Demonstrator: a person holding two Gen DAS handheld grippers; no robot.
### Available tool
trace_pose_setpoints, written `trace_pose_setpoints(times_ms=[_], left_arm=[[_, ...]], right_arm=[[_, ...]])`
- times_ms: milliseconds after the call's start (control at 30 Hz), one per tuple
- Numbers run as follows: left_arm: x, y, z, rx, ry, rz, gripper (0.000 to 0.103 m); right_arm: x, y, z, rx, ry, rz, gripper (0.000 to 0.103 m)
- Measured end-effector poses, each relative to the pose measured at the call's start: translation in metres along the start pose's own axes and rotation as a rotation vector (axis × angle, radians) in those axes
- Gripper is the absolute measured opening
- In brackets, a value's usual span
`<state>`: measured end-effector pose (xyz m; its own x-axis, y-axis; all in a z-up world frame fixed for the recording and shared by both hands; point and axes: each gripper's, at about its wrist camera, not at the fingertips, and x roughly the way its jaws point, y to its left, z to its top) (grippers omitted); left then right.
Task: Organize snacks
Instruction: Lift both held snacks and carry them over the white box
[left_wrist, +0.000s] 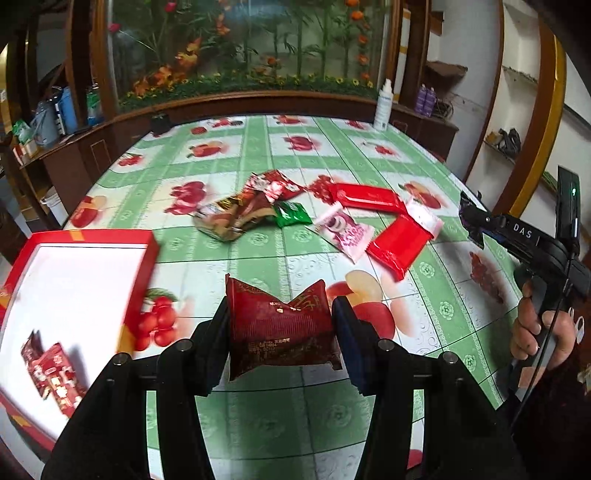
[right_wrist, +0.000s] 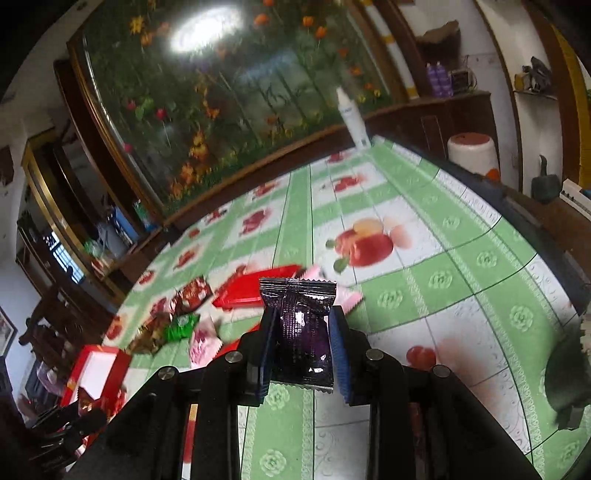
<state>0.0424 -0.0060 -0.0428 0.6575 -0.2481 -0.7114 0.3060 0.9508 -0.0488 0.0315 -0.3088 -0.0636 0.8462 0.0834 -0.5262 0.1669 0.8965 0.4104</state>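
Observation:
My left gripper (left_wrist: 280, 314) is shut on a dark red snack packet (left_wrist: 280, 328), held above the table to the right of the red box (left_wrist: 146, 273). The box has a white inside and holds two red packets (left_wrist: 51, 373) at its near left. My right gripper (right_wrist: 300, 325) is shut on a dark purple snack packet (right_wrist: 299, 332), held above the table; it also shows at the right of the left wrist view (left_wrist: 471, 218). A pile of loose snacks lies mid-table: red flat packs (left_wrist: 399, 245), a pink packet (left_wrist: 341, 232), a green packet (left_wrist: 291, 214), brown packets (left_wrist: 229, 218).
The table carries a green checked fruit-print cloth (left_wrist: 258, 258). A white spray bottle (left_wrist: 382, 107) stands at the far edge. Wooden cabinets and a flower mural run behind the table. A white and red stool (right_wrist: 472, 151) stands past the table's right side.

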Motion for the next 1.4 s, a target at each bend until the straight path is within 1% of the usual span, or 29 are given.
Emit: trace_pose_setpoints(times_ms=[400, 633, 733, 867, 967, 1133, 1267, 1367, 1400], left_arm=[[-0.033, 0.039, -0.01, -0.082, -0.058, 0.003, 0.051], [-0.045, 0.051, -0.013, -0.105, -0.091, 0.008, 0.051], [-0.048, 0.058, -0.016, -0.116, -0.096, 0.015, 0.051], [-0.051, 0.066, -0.018, -0.133, -0.106, 0.027, 0.051], [-0.056, 0.075, -0.018, -0.152, -0.121, 0.038, 0.051], [-0.062, 0.101, -0.019, -0.188, -0.142, 0.085, 0.051], [-0.067, 0.128, -0.02, -0.226, -0.154, 0.143, 0.051], [-0.07, 0.152, -0.022, -0.262, -0.154, 0.193, 0.051], [-0.071, 0.159, -0.022, -0.271, -0.153, 0.211, 0.051]], right_arm=[[0.002, -0.008, -0.001, 0.045, -0.023, -0.089, 0.029], [0.002, -0.003, -0.004, 0.039, -0.03, -0.104, 0.029], [0.002, -0.002, -0.005, 0.041, -0.031, -0.097, 0.029], [0.003, 0.009, -0.009, 0.033, -0.038, -0.084, 0.029], [0.006, 0.019, -0.012, 0.027, -0.033, -0.06, 0.029], [0.013, 0.045, -0.018, 0.01, -0.024, 0.03, 0.029], [0.025, 0.076, -0.024, -0.019, -0.003, 0.117, 0.029], [0.038, 0.106, -0.029, -0.046, 0.026, 0.206, 0.029], [0.042, 0.116, -0.031, -0.049, 0.043, 0.249, 0.029]])
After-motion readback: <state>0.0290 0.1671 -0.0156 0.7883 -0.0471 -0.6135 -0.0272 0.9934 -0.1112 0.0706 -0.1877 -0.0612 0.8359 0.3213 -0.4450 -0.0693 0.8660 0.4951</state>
